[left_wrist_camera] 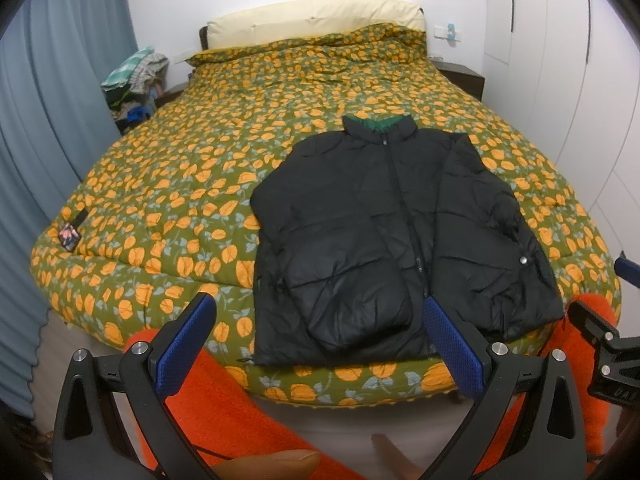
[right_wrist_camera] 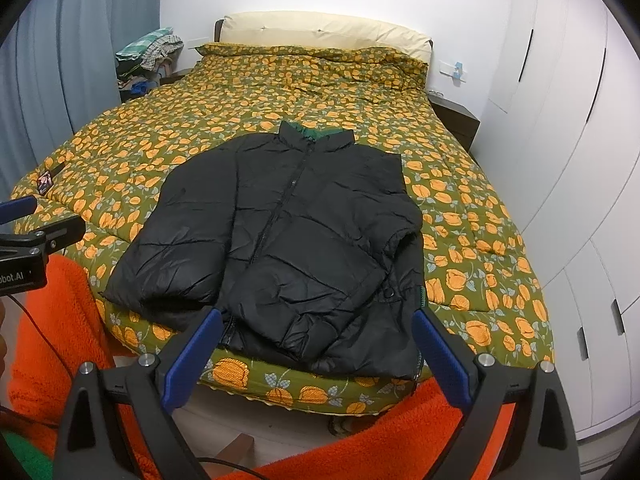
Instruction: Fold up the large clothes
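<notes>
A black puffer jacket (left_wrist_camera: 392,232) lies front up on the bed, collar toward the headboard, zipped, with both sleeves folded in over the body. It also shows in the right wrist view (right_wrist_camera: 288,232). Its hem sits at the bed's near edge. My left gripper (left_wrist_camera: 320,328) is open and empty, held back just short of the hem's left part. My right gripper (right_wrist_camera: 318,344) is open and empty, just short of the hem's right part. The right gripper's body shows at the left wrist view's right edge (left_wrist_camera: 600,344).
The bed (left_wrist_camera: 180,200) has a green quilt with orange flowers and a cream headboard (left_wrist_camera: 316,16). A pile of clothes (left_wrist_camera: 136,80) sits at the far left by blue curtains. White wardrobes (right_wrist_camera: 560,160) line the right. Orange fleece sleeves (right_wrist_camera: 60,320) are near the grippers.
</notes>
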`<state>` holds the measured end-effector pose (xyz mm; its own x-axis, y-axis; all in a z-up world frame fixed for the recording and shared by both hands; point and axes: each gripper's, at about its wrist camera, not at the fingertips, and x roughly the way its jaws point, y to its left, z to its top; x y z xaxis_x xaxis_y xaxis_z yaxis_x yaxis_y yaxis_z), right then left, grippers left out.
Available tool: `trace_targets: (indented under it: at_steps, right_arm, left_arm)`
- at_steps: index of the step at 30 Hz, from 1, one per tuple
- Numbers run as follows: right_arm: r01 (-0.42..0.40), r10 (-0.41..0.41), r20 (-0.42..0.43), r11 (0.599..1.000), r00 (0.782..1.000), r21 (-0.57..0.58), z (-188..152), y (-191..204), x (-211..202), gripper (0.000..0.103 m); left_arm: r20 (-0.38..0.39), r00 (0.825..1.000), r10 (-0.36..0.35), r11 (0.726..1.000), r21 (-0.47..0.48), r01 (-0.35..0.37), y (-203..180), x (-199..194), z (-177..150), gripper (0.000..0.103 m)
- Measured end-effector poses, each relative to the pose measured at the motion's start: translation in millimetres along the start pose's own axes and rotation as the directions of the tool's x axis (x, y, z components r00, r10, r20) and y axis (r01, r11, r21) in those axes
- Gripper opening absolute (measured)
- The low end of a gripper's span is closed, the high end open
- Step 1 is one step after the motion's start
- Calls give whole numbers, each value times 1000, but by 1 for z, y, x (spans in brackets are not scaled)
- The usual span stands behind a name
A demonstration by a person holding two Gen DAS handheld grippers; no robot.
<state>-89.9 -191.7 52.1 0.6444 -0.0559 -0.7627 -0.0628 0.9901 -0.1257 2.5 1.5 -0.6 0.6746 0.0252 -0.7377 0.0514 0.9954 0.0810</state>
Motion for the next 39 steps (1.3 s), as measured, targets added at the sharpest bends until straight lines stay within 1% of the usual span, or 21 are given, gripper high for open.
trace_targets:
  at_steps: [13,22,39]
  right_arm:
    - [-9,9,0,1000,1000,-12,-3,4,0,98]
    - [-10,10,-1,1000,1000,-13,-3,5,-1,98]
    - [-20,20,-5,1000,1000,-23,-4,10,-1,98]
  left_arm:
    - [-1,1000,-1,1000,-1,1,-1,1,-1,103]
    - [5,1000,-6,1000,4,6,-8,2,-3,103]
    - [3,1000,-8,1000,4,8,-7,0,-3,103]
